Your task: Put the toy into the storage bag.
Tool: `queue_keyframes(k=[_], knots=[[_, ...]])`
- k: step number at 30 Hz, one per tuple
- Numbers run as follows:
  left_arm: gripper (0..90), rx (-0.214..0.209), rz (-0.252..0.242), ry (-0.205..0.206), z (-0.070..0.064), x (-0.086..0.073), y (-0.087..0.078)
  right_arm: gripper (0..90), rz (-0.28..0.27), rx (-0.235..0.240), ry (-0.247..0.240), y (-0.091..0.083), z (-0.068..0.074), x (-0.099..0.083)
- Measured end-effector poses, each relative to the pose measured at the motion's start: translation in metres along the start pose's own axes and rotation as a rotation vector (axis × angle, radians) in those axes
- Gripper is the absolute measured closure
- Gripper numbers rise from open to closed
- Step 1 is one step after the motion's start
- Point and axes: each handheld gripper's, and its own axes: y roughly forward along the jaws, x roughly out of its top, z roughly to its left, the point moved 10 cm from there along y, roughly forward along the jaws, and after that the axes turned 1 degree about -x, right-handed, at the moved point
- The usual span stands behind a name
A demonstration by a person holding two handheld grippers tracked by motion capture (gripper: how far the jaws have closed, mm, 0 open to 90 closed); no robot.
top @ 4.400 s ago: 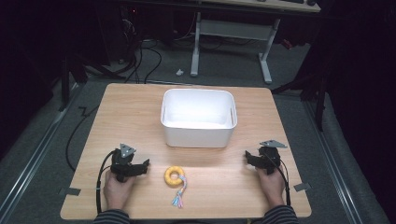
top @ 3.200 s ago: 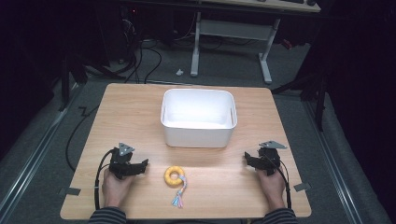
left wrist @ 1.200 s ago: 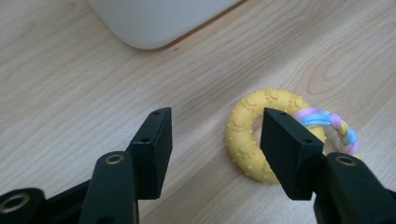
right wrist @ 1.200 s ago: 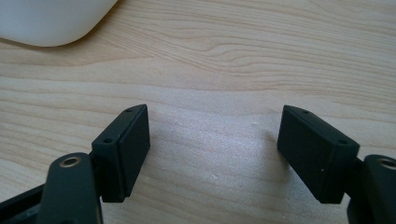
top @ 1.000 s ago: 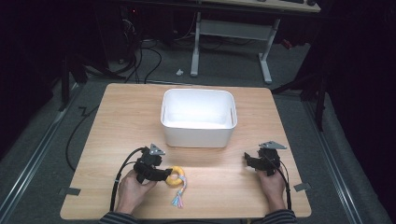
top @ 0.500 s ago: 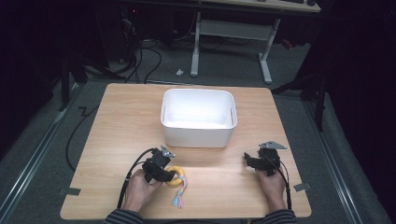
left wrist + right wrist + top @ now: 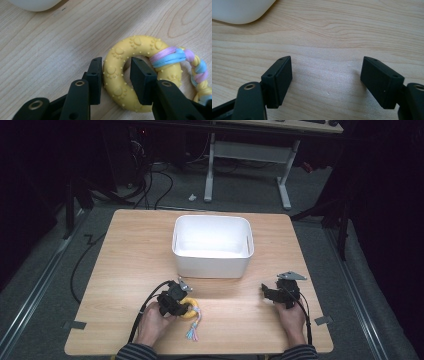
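A pale wood-grain surface [image 7: 135, 250] stands in a dark room, carrying a smooth white rectangular bin [image 7: 212, 246]. Near its front edge, the left hand-held gripper [image 7: 115, 75] closes on a knobbly yellow ring [image 7: 117, 72] with braided pastel cord [image 7: 175, 58]; the right hand-held gripper [image 7: 325, 75] gapes wide

A yellow ring toy [image 7: 120, 75] with paw-print bumps is lying flat on the table [image 7: 130, 250], trailing a pink, blue and purple braided cord [image 7: 172, 56], in front of a white bin [image 7: 212, 245].
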Motion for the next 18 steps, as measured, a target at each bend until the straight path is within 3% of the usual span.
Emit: queue_keyframes(k=[10,18], knots=[[65.6,0.002,-0.009,0.006,0.000,0.001,0.000,25.8,0.000,0.001,-0.001,0.000,0.000,0.000],[67.4,-0.033,-0.059,-0.028,0.000,0.007,-0.011,25.8,0.000,0.001,-0.001,0.000,0.000,0.000]])
